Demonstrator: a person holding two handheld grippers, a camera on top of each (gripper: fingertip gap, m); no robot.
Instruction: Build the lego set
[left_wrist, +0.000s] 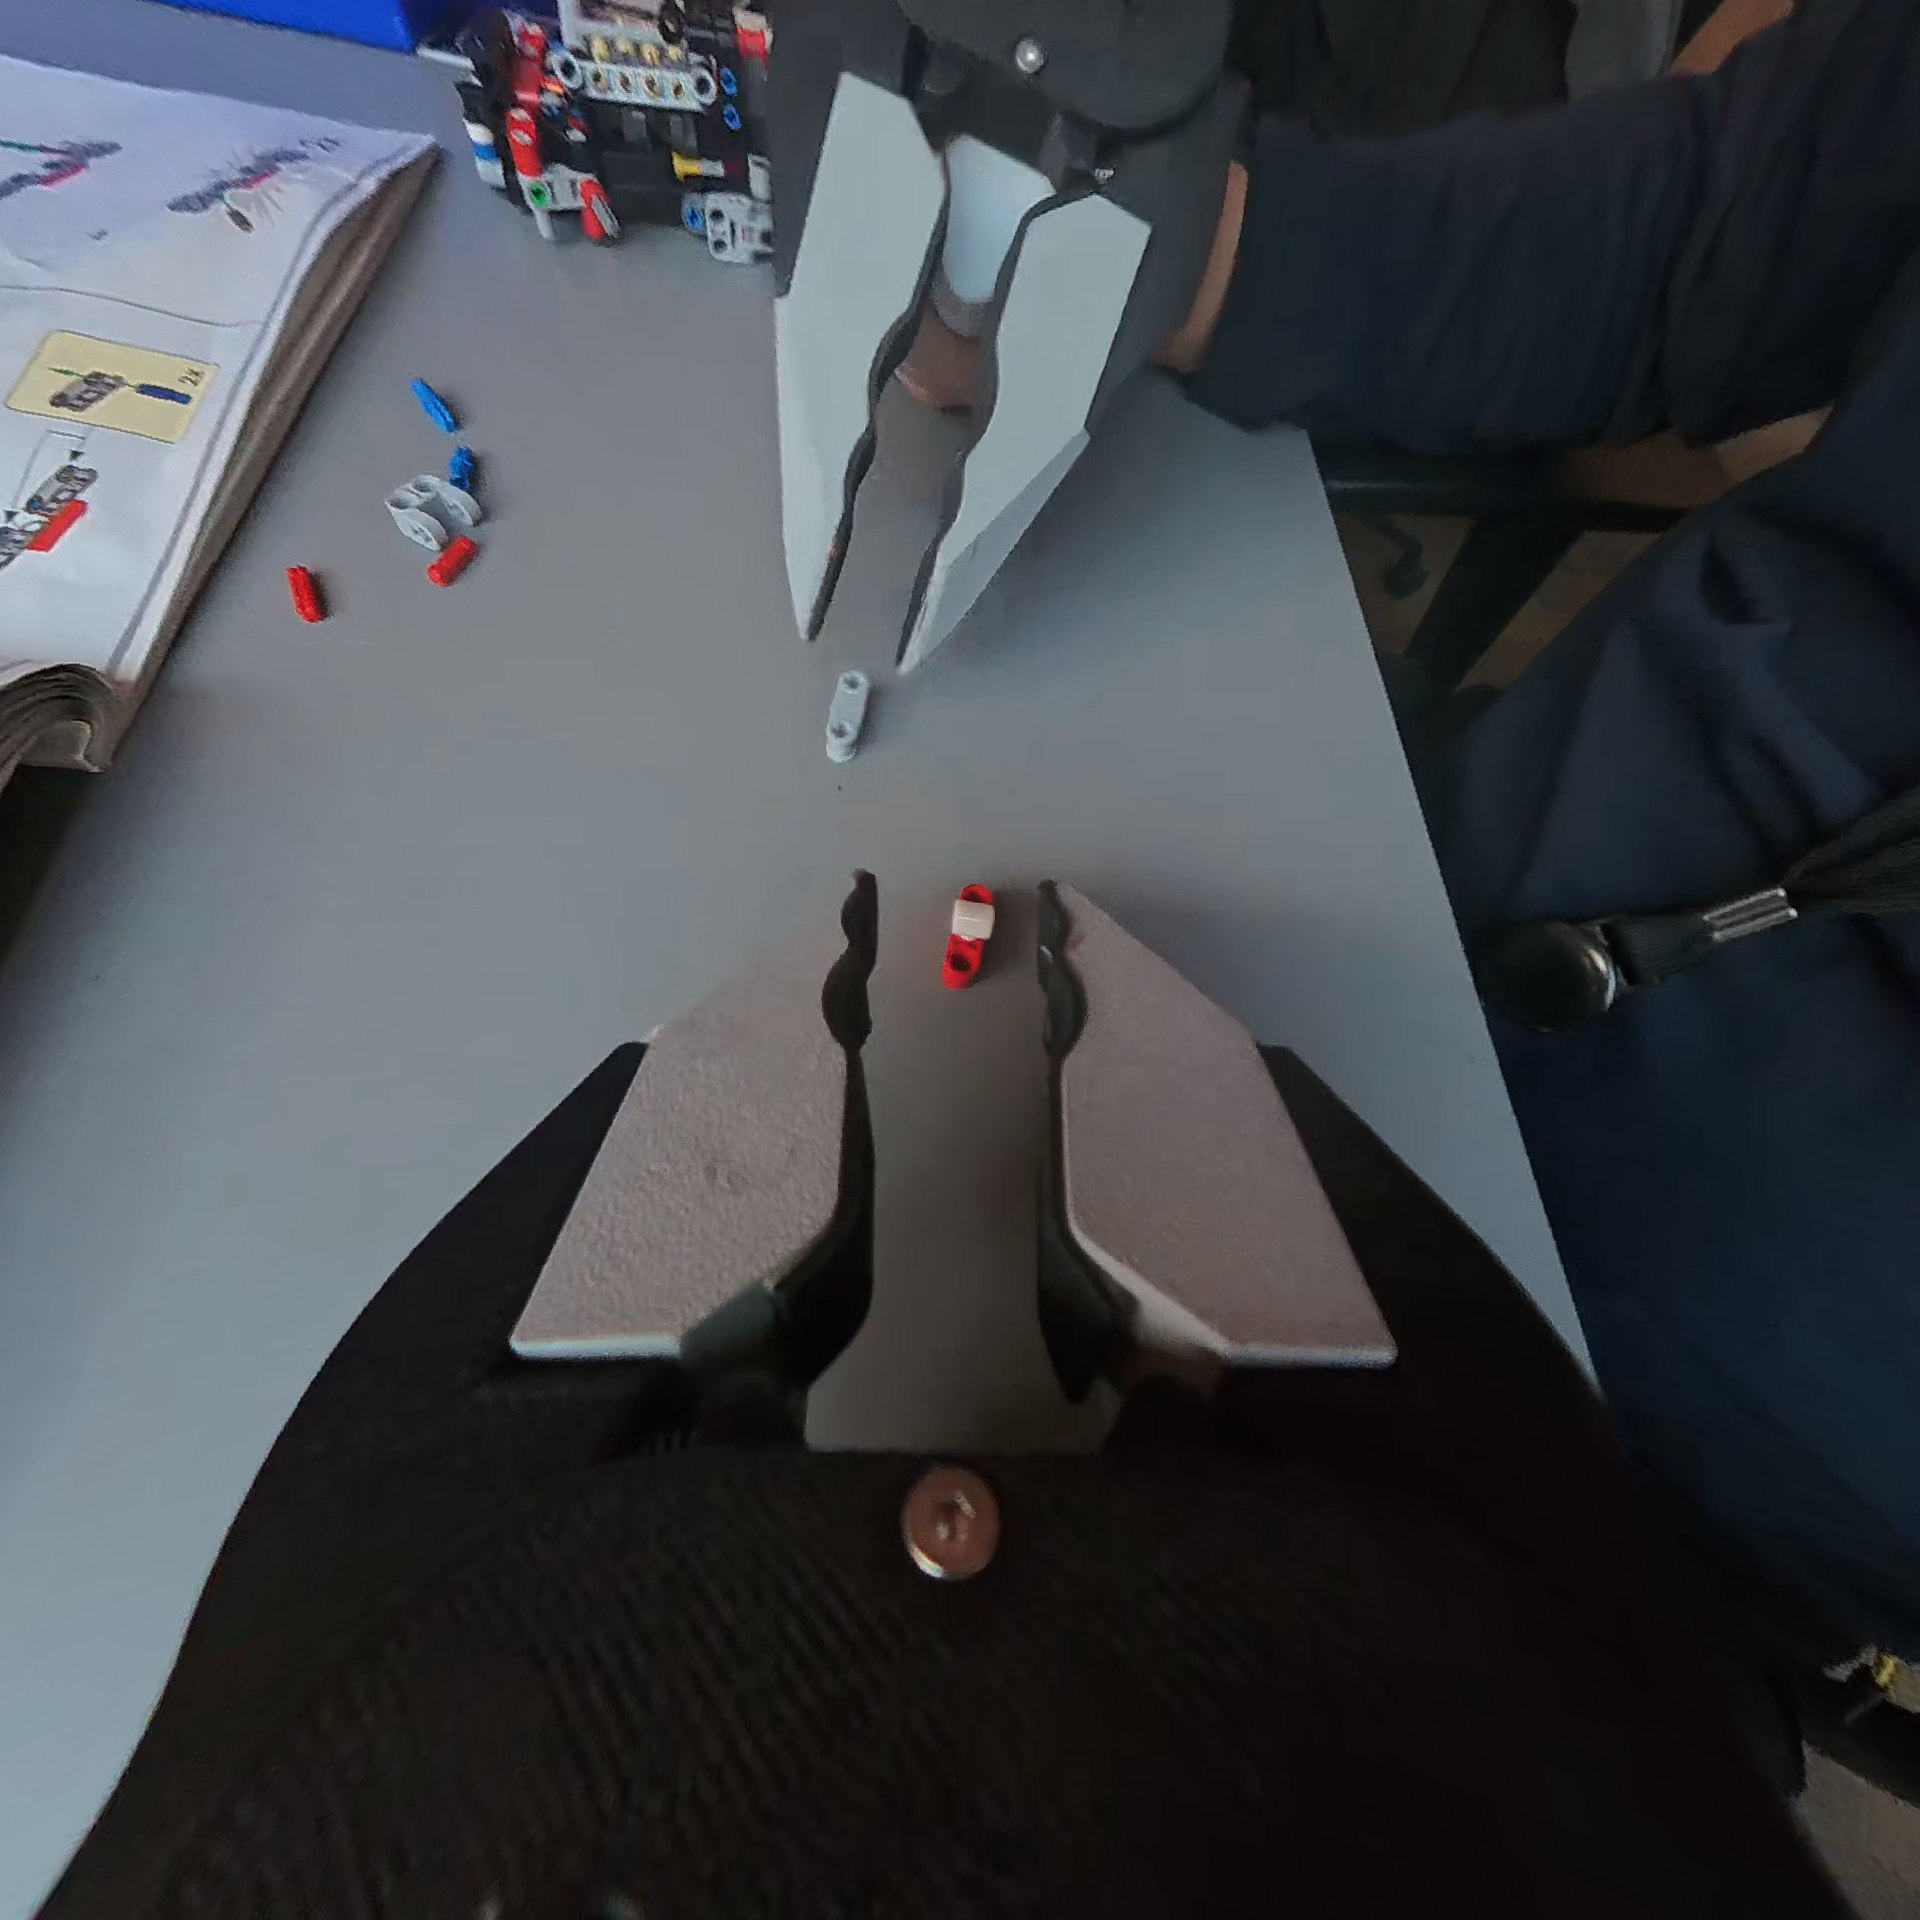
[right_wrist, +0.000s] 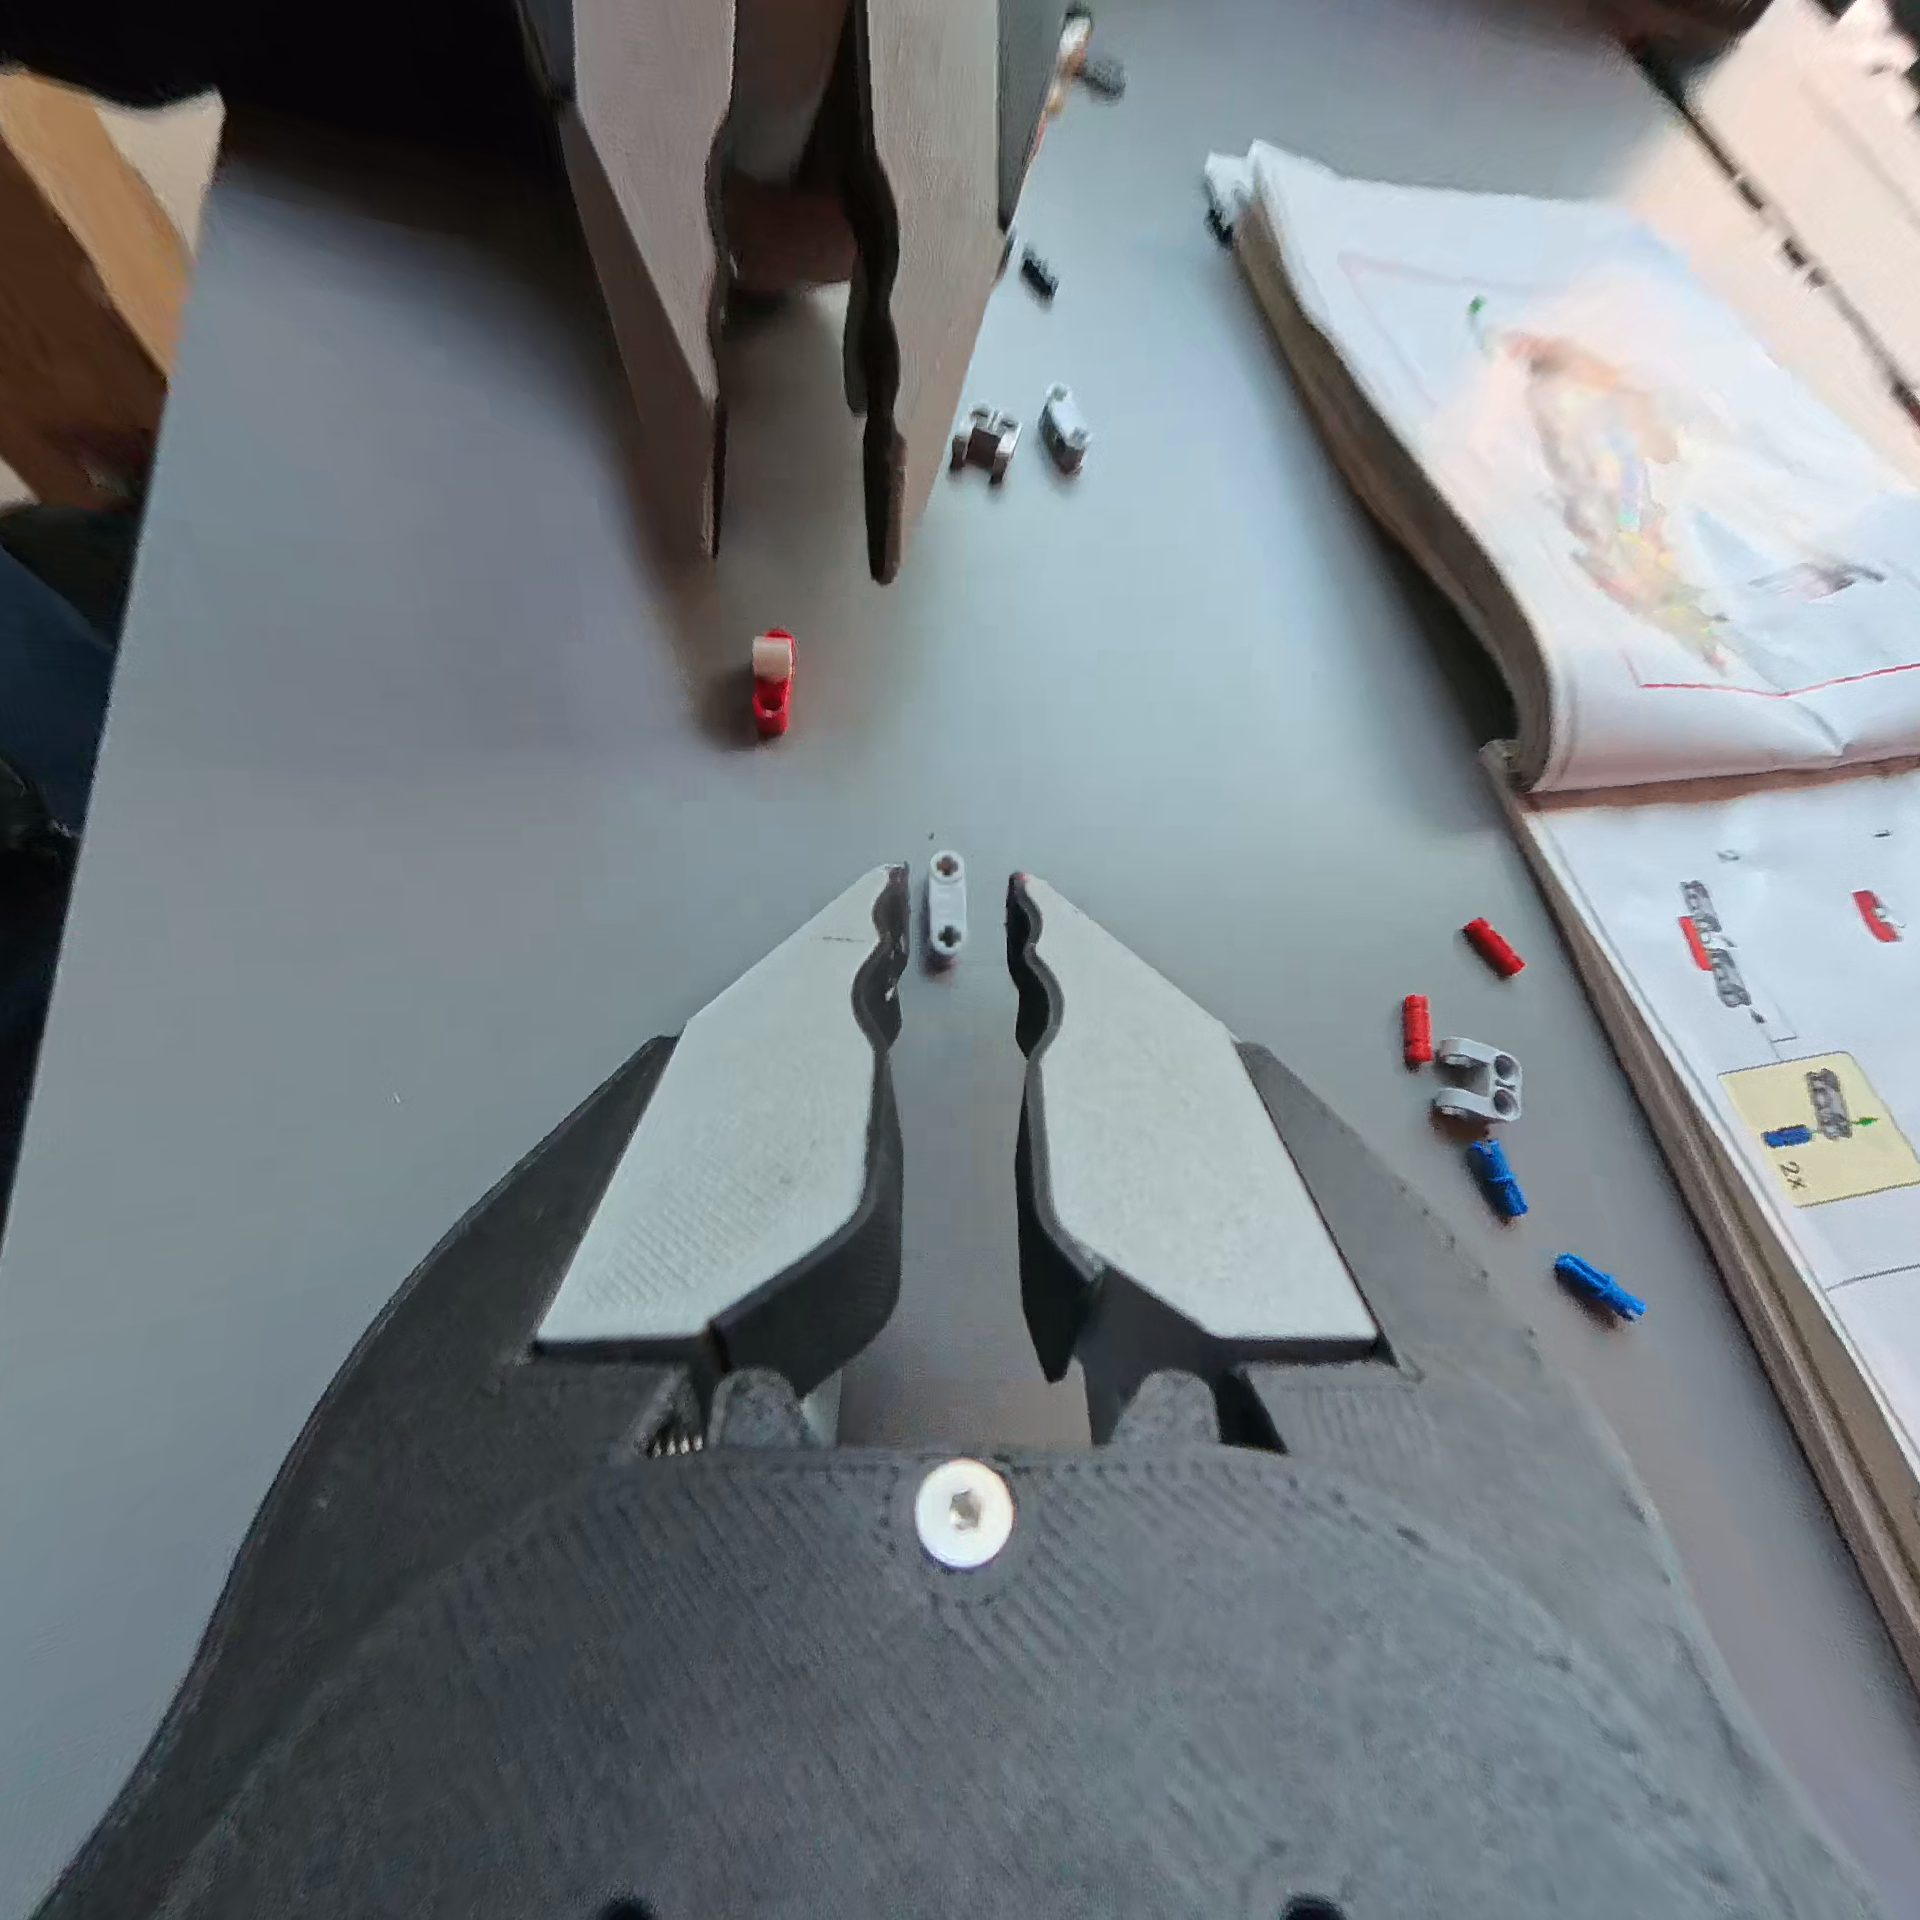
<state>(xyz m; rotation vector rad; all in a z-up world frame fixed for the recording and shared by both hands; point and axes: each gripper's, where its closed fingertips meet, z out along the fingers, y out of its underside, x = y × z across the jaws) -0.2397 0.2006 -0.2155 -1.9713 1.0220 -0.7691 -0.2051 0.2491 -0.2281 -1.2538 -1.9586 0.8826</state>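
A: Loose pieces? Jaw states?
B: Two red pins (right_wrist: 1493, 947), two blue pins (right_wrist: 1497, 1177). Left gripper (left_wrist: 951, 894) open around a red-white connector (left_wrist: 968, 937), untouched; right gripper (right_wrist: 954, 883) open around a flat grey two-hole link (right_wrist: 945, 914), ungripped.

grey jaws, black mounts, navy sleeve (left_wrist: 1538, 260)

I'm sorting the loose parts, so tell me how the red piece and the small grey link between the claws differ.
The red piece carries a white sleeve on one end; the grey link is bare. The red piece lies between the open left claw's tips, clear of both; the grey link lies between the open right claw's tips, nearer one finger. Both are short, have holes and rest ungripped on the grey table.
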